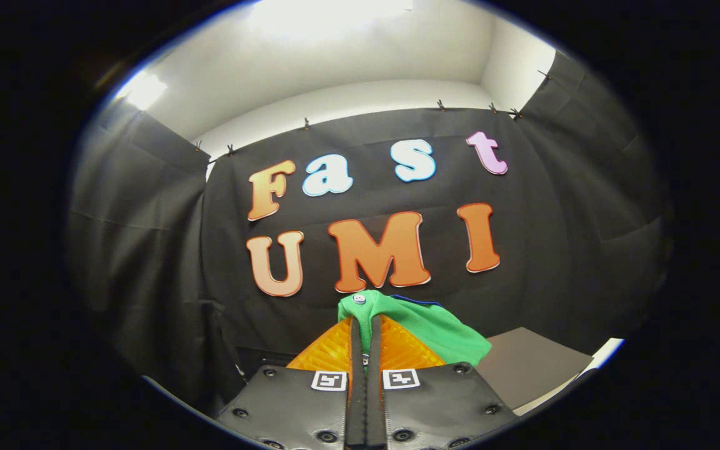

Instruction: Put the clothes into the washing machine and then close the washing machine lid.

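My gripper [365, 326] is lifted and faces the booth's black wall. Its two fingers stand almost together, pinching a green piece of clothing [435, 331]. The cloth pokes up between the fingertips, where a small pale button shows, and drapes down over the right finger. A thin dark blue trim runs along the garment's upper edge. The part of the cloth hanging below the fingers is hidden by the gripper body.
A grey flat surface [532, 365] with a pale edge lies low to the right, beyond the fingers. Black cloth walls close in ahead and on both sides, with a white wall and bright lights above them.
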`<state>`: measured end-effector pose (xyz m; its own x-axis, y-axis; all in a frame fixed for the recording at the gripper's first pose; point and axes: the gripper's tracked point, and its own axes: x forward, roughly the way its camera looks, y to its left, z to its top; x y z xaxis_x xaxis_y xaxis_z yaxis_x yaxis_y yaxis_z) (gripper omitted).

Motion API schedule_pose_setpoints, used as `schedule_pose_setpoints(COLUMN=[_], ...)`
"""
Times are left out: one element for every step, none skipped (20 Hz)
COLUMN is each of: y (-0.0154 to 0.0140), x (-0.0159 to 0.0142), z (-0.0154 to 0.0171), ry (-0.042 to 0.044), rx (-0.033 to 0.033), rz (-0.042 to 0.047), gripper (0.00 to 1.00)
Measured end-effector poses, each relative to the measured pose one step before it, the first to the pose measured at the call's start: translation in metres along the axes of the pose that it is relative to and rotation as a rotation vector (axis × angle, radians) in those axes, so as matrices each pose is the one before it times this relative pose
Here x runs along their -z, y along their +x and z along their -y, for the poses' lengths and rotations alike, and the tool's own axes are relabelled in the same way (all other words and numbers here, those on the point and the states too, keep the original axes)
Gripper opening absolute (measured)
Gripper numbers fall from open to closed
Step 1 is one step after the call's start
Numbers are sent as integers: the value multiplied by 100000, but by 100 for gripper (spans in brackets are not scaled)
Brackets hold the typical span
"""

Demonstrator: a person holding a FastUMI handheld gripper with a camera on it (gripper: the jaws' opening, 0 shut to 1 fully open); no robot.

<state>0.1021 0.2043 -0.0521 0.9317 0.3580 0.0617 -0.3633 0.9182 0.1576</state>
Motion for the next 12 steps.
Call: schedule_pose_setpoints(y=[454,608,653,974,1138,1165,1088,1220,1572,1454,1581,1414], x=[586,747,648,971,1470,2131,2246,2314,2465,2623,2419,2154], z=[-2499,-2174,-2086,-1930,-1322,-1374,-1571,-1402,-1302,-1137,-871,-378], ry=[409,431,653,70,-617,-772,-519,-123,471,243,311,1246], rx=[-1891,-1827,-1831,-832,-81,-393,-988,-943,-851,-1392,-625,178], rz=[-716,-1039,-361,-36,-984,-2743,-3079,-2956,-3314,-4713,-3947,-3390], gripper=[8,8,8,8,8,8,8,8,8,8,8,8])
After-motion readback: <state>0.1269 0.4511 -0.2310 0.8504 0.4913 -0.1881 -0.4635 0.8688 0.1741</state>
